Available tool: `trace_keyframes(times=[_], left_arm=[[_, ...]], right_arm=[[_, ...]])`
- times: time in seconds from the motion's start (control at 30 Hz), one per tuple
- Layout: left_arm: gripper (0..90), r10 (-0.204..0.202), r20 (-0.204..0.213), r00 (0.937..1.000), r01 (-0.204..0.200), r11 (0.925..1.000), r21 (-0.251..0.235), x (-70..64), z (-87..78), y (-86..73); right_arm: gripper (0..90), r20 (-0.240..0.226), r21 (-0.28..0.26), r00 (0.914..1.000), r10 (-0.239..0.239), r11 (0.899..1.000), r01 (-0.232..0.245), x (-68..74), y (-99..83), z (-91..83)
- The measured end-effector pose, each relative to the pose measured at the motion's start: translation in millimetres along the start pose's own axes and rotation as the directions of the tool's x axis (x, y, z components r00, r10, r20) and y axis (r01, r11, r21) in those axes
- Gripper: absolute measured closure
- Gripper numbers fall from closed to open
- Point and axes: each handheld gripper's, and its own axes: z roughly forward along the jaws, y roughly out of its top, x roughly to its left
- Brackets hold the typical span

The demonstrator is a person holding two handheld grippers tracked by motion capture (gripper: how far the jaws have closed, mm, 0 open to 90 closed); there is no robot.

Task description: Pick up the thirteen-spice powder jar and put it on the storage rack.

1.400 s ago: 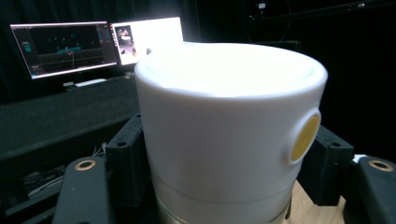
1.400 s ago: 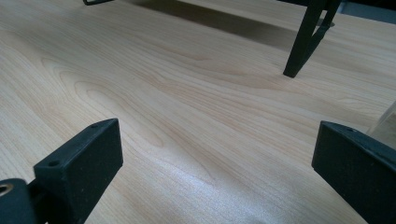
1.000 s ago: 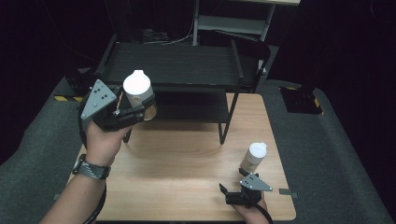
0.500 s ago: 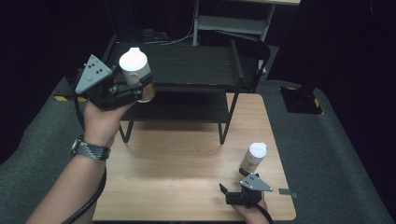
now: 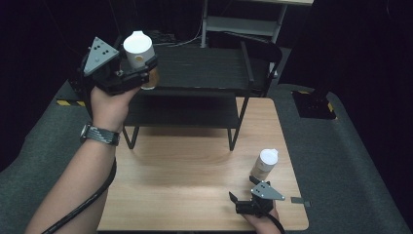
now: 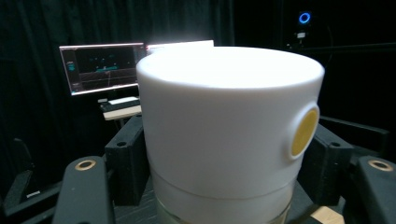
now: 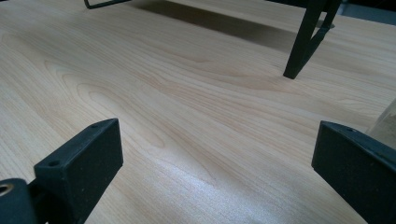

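Clamping the jar [image 6: 229,135] just under its white cap, the left gripper [image 5: 139,73] holds it upright in the air above the rack's [image 5: 204,68] top shelf; held so high, the jar could tip or slide out when lowered. Right gripper [image 5: 243,202] rests on the table [image 5: 185,165], jaws released, second jar [image 5: 264,165] just beside it.

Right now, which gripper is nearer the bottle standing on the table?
Right. The right gripper rests open on the table just in front of the standing bottle; the left gripper is up by the black rack, clamped on another bottle.
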Motion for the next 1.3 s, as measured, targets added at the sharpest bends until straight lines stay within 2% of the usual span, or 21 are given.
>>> trace_keyframes(times=[0.23, 0.7, 1.3], left_arm=[[30.5, -0.001, -0.008, 1.0, 0.001, 0.9999, 0.014, -1.0, 21.3, 0.4], [30.5, -0.015, -0.019, 0.9997, 0.015, 0.9993, 0.035, -3.2, 47.2, 2.8], [30.5, -0.027, -0.015, 0.9995, 0.027, 0.9983, 0.051, -4.5, 62.3, 0.5]], right_arm=[[1.5, -0.003, -0.001, 1.0, 0.006, 1.0, -0.006, -0.6, -0.4, -0.7], [1.5, -0.003, -0.002, 1.0, 0.001, 1.0, -0.001, 0.0, -0.5, -0.7], [1.6, -0.002, -0.01, 1.0, 0.003, 1.0, -0.003, 0.0, -2.0, -1.4]])
